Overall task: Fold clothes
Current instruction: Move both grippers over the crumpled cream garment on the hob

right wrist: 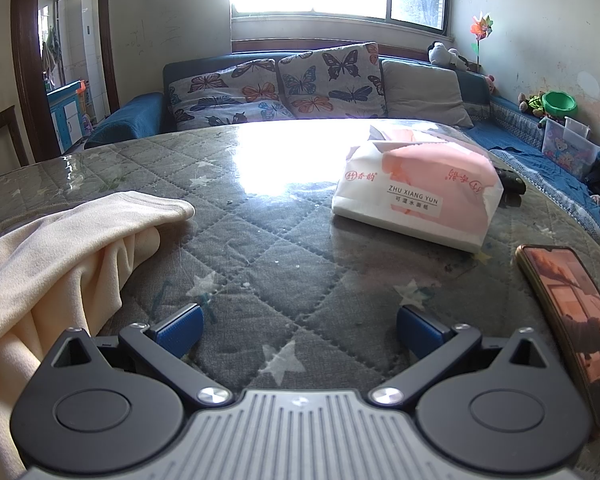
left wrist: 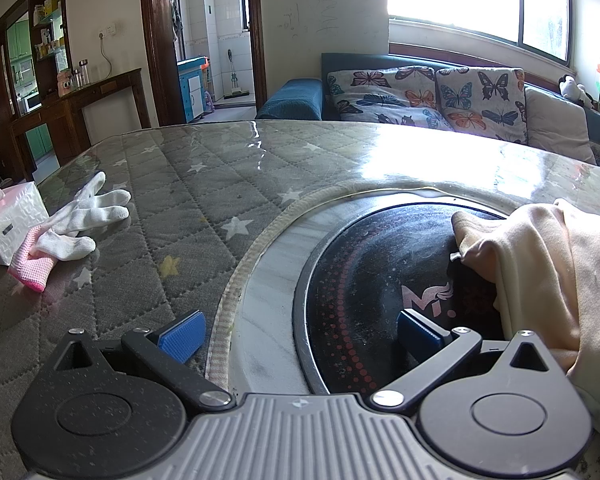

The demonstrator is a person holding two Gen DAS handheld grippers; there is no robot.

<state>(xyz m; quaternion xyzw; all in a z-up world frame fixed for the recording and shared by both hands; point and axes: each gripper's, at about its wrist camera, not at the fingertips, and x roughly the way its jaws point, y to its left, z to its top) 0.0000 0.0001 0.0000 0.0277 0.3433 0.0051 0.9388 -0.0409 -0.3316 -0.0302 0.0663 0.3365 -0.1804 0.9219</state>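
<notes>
Left wrist view is showing a cream garment (left wrist: 548, 272) lying crumpled at the right, over the edge of a round black cooktop (left wrist: 380, 264) set into the table (left wrist: 180, 184).

Right wrist view is showing the same soft, pale cloth (right wrist: 60, 248) bunching in loose folds at the left, its hemmed end reaching out toward the middle of the quilted, star-printed tabletop and its long axis running roughly left to right. Left gripper (left wrist: 298, 334) is hanging over the cooktop rim with its blue pads spread wide and gripping nothing; right gripper (right wrist: 298, 332) is likewise standing wide apart over bare tabletop, just beside the cloth. A tissue pack (right wrist: 416, 196) is sitting farther back, torn open at the top with tissue showing, and a phone (right wrist: 572, 320) is lying at the right.
</notes>
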